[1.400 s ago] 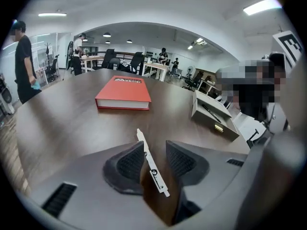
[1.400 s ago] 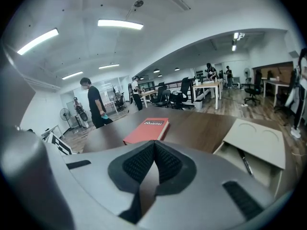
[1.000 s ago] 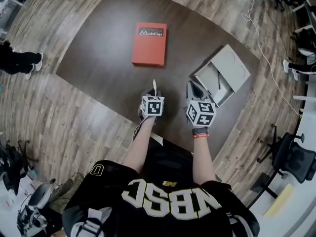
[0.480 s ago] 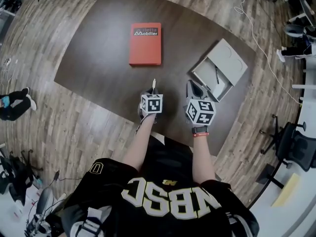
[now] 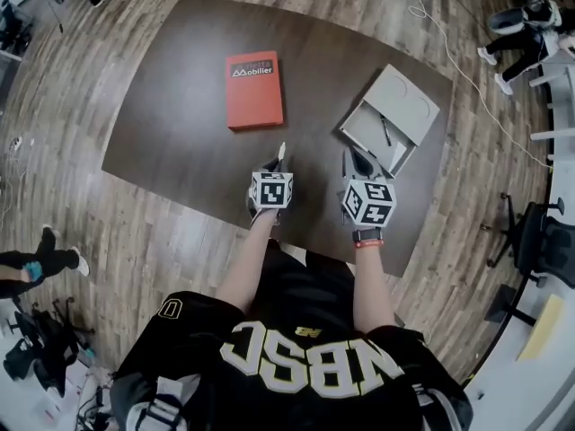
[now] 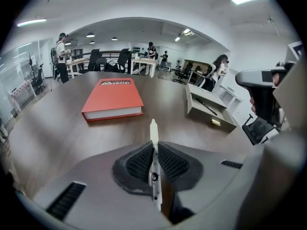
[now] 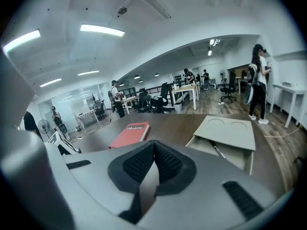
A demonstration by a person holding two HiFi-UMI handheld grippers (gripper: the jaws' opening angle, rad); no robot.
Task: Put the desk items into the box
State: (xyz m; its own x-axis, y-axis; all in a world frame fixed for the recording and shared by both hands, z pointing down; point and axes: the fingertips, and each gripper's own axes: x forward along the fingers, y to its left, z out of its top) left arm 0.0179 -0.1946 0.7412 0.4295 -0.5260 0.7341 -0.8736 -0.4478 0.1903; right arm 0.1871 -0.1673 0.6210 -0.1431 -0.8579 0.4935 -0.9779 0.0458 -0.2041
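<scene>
Dark office table point(image 5: 180, 106): one pen boxed, two items outstanding.
Left gripper point(image 6: 154, 150), jaws just closed, clamps white pen point(image 6: 153, 128) left of box point(image 5: 409, 97); right gripper point(image 7: 154, 150) shut, empty, near it; red book point(image 5: 254, 90) farther left; black pen point(image 5: 384, 131) inside.

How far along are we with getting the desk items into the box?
Done: a dark pen already lies in the open grey box. In hand: the left gripper has just closed its jaws on a white pen. The right gripper is shut and empty. Left: that pen and the red book on the table.
</scene>
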